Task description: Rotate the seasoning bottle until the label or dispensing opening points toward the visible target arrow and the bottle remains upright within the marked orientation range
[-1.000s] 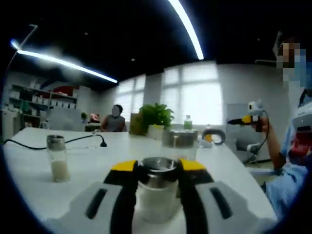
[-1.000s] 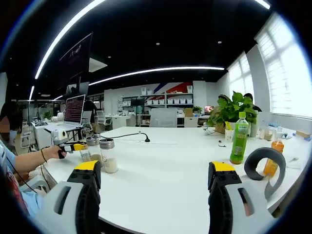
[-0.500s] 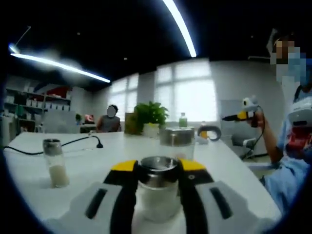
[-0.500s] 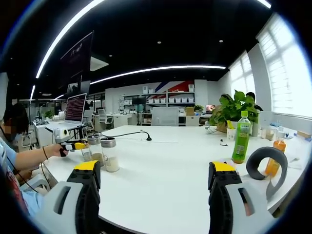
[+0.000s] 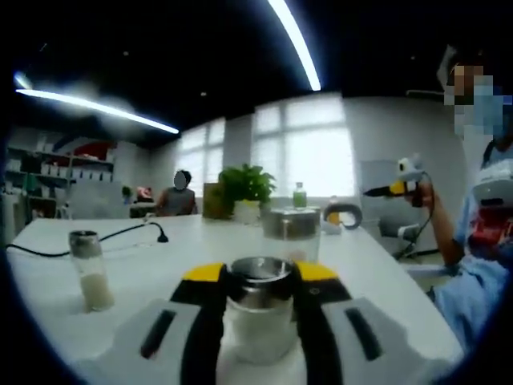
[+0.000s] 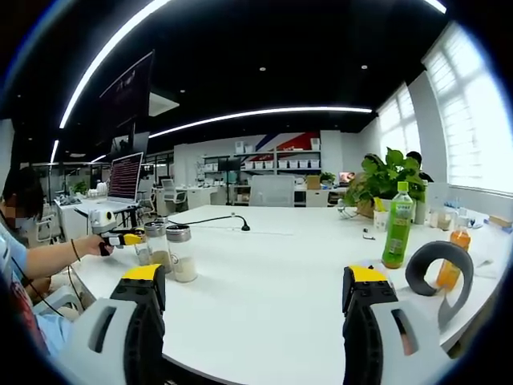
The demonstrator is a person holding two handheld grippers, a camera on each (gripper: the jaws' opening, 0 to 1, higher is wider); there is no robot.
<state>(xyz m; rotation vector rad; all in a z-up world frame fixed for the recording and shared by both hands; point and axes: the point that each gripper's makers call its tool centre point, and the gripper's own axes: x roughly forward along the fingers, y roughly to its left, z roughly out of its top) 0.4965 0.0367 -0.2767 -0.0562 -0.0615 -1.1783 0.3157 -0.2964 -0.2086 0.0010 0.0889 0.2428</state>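
Now the left gripper is seen closed around a seasoning bottle; its yellow-tipped jaws press against both sides of the bottle just below the metal cap, and the bottle stands upright on the white table, low in the middle of the left gripper view. A second bottle, with a metal cap and pale contents, is seen upright to the left, well apart from the held one; a third capped jar stands behind the held bottle. A black cable is laid across the table beyond them; a potted plant and a green bottle are seen near the far edge, by the windows.

The right gripper is held above the table with its jaws spread wide and nothing between them; in the left gripper view it is seen at the right, raised in a hand. From the right gripper view the left gripper is seen at the far left, against the bottles; a grey ring stands at the right, just beside an orange bottle.
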